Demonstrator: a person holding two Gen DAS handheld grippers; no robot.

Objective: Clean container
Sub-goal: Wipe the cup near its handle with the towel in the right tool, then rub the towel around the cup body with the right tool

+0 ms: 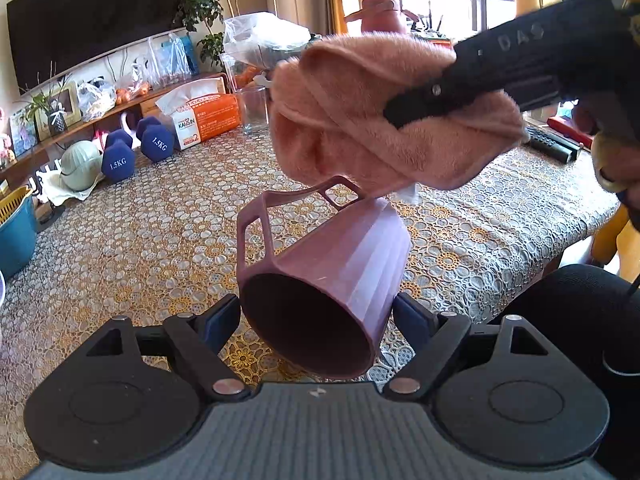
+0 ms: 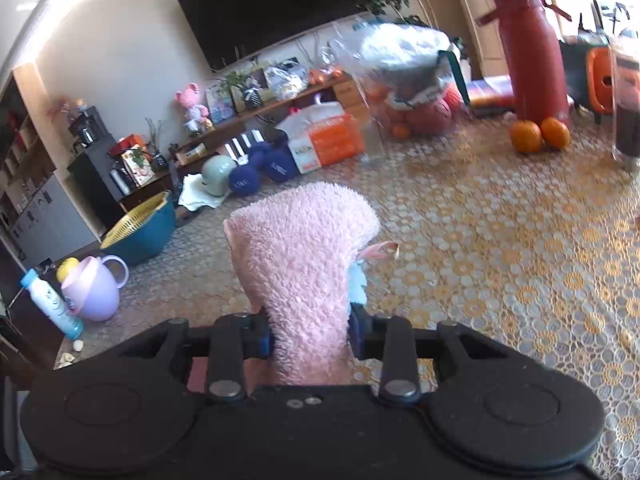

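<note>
My left gripper point(image 1: 316, 312) is shut on a mauve plastic cup point(image 1: 332, 276), held tilted above the table with its open mouth toward the camera and its handle up. Just above the cup's far end hangs a fluffy pink cloth point(image 1: 360, 112), which touches the cup's base. My right gripper point(image 2: 310, 334) is shut on that pink cloth point(image 2: 304, 256); its black body comes in from the upper right of the left wrist view. The cup does not show in the right wrist view.
A lace-patterned tablecloth point(image 1: 140, 240) covers the table. At its far side stand blue dumbbells point(image 1: 136, 148), an orange tissue box point(image 1: 204, 120), a clear glass point(image 1: 254, 108) and a red flask point(image 2: 532, 48) with two oranges point(image 2: 540, 136). A lilac pitcher point(image 2: 94, 286) and a teal basin point(image 2: 140, 228) stand left.
</note>
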